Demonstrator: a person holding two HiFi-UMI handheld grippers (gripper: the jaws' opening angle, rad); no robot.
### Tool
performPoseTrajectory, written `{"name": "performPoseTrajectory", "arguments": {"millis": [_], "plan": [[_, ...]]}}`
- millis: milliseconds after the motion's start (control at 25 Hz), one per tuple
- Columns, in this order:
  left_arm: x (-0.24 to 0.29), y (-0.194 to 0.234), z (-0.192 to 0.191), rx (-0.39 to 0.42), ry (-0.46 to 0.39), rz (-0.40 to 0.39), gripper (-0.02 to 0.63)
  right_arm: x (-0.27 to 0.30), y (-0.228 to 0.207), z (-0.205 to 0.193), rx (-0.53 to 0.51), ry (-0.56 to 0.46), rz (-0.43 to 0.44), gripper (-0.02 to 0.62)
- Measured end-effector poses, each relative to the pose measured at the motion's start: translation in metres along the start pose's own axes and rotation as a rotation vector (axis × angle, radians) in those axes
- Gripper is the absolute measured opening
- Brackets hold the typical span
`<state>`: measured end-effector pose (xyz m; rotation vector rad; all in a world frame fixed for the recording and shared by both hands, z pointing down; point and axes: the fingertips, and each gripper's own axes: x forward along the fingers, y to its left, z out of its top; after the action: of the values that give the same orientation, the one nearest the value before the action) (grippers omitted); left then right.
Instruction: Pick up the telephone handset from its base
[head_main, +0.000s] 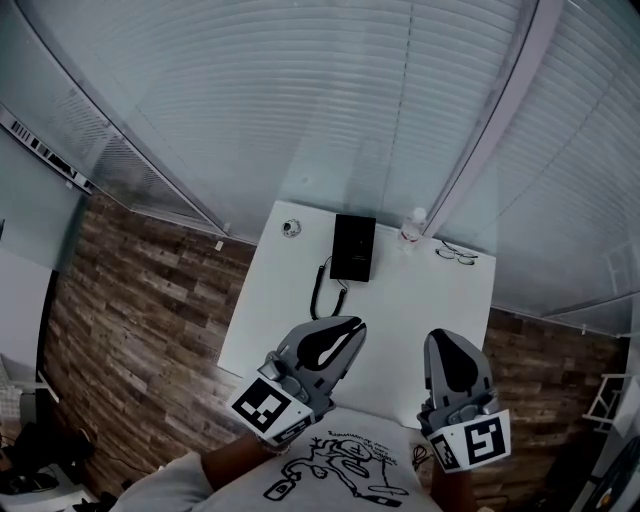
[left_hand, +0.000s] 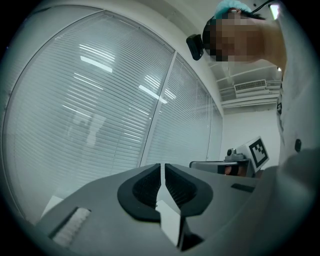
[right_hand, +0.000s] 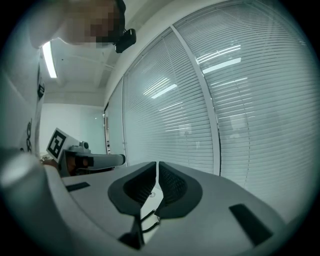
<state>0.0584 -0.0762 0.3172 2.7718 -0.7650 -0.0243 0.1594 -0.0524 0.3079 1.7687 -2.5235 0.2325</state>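
At the near edge of the bench (head_main: 420, 310), close to the person's body, the left gripper (left_hand: 162, 181) is held level with its jaws pressed together on nothing. Only a thin slit shows between its ribbed pads. The right gripper (right_hand: 156, 182) is beside it, well apart. It points slightly downward and is likewise closed and empty (the thin wires seen under its jaws lie on the bench below, not in its grip).

Beyond both tips is a stretch of bare white bench. The phone (head_main: 353, 247) sits at the far edge, nearer the left gripper's line than the right's. At this size it is one dark slab, so handset and base cannot be told apart, but the handset appears to be seated on the base. Its cord (head_main: 322, 285) loops off the near left corner toward the person. A bottle (head_main: 412, 226) and a pair of glasses (head_main: 457, 254) lie to the phone's right, and closed blinds (head_main: 330, 90) hang behind.

I judge this to be the approach, with no reach or grasp begun. The next move calls for spreading the jaws of one gripper (the left looks better placed) and carrying it forward over the bench. The jaws should then straddle the handset across its narrow width before closing firmly. The lift should go straight up, allowing for the cord's drag so that the base stays put.
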Motion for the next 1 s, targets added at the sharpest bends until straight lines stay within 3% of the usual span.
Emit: {"name": "performPoseTrajectory", "arguments": {"millis": [320,640,1000], "plan": [[-0.026,0.031,0.017,0.015,-0.022,-0.008,0.026,0.024,0.036,0.006,-0.017,-0.009,-0.006,0.017],[-0.035,0.035,0.017,0.018,-0.031,-0.022,0.026,0.032,0.047,0.005,-0.040,-0.003,-0.010,0.017],[-0.036,0.033,-0.026,-0.007,0.036,-0.012,0.026,0.033,0.050,-0.046,0.006,0.095,-0.003,0.017]]}}
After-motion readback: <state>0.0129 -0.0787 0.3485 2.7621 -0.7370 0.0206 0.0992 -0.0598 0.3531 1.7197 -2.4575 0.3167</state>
